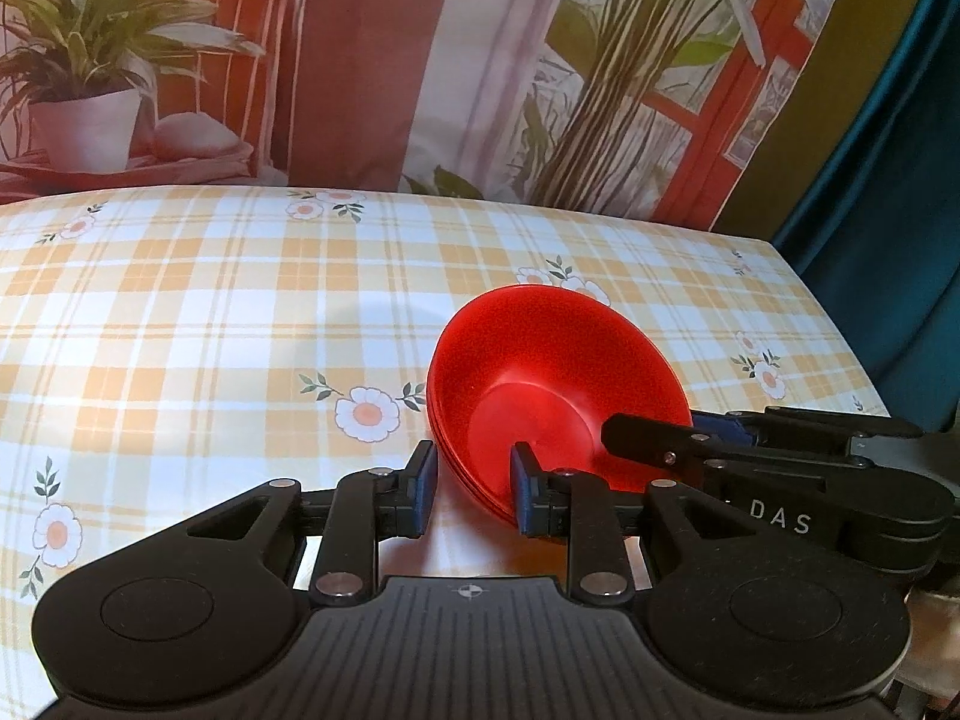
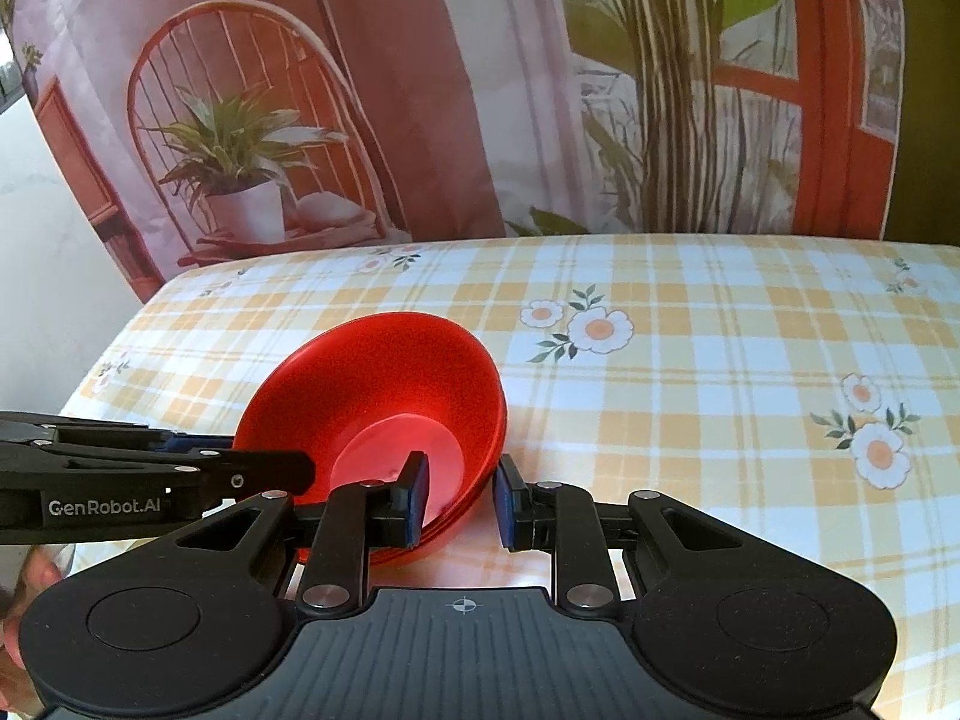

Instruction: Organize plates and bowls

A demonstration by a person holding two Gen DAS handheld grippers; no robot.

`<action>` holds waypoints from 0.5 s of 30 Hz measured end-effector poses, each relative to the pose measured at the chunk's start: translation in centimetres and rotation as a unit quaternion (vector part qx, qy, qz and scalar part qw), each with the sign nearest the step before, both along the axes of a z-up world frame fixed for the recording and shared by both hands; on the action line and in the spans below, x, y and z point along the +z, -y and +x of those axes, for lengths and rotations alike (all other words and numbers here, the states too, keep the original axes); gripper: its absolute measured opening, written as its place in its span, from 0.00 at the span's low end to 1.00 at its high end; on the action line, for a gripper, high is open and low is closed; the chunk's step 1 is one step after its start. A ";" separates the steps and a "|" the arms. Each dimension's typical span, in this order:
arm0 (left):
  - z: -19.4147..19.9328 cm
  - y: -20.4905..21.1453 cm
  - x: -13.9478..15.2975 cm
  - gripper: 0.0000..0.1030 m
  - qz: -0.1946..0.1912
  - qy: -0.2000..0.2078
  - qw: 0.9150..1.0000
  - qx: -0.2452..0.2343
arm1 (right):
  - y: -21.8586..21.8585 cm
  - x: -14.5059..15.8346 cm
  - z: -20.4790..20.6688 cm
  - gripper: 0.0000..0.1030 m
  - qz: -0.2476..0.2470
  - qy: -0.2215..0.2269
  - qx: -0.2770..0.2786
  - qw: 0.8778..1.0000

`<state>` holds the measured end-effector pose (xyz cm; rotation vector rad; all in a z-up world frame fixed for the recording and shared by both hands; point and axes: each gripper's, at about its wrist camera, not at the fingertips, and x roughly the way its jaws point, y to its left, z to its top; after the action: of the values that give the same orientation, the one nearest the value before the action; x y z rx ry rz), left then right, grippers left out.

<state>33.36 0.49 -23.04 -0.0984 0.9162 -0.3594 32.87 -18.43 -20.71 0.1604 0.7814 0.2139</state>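
Closest in the left wrist view, the left gripper has its jaws spread a little, straddling the near rim of a stack of red bowls: one blue pad sits inside the top bowl, the other outside the wall, and a visible gap on the outer side suggests the pads are not pressing. The right gripper does the same on the opposite side of the stack, one pad inside against the sloping wall and the other just off the outside, so neither looks like a firm pinch. The bowls, at least three nested judging by the layered rims, lie tilted on the bench, which is covered in a yellow plaid cloth with daisies, roughly mid-surface and well away from the edges. Beyond hangs a printed backdrop of potted plants and a red chair. The risk I see is that with both rims only loosely bracketed, a lift could let the smooth plastic slide off the pads, or peel up the top bowl alone while the others drop back. Uneven pulls from the two sides could also tip the leaning stack over or drag the cloth into folds.
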 end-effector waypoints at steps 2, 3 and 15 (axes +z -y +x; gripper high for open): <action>0.0 0.0 0.0 0.26 -0.001 0.002 1.000 0.001 | 0.0 -0.1 0.1 0.21 0.001 0.000 -0.002 1.000; 0.0 0.0 0.0 0.25 0.000 0.003 1.000 0.001 | 0.0 -0.1 0.1 0.21 0.002 0.000 -0.001 1.000; -0.3 0.1 0.7 0.25 0.010 0.009 1.000 -0.003 | 0.3 0.1 -0.4 0.18 0.010 -0.002 -0.007 1.000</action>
<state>33.07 0.35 -22.38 -0.0750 0.9030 -0.3558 32.52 -18.73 -20.58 0.1852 0.7823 0.2090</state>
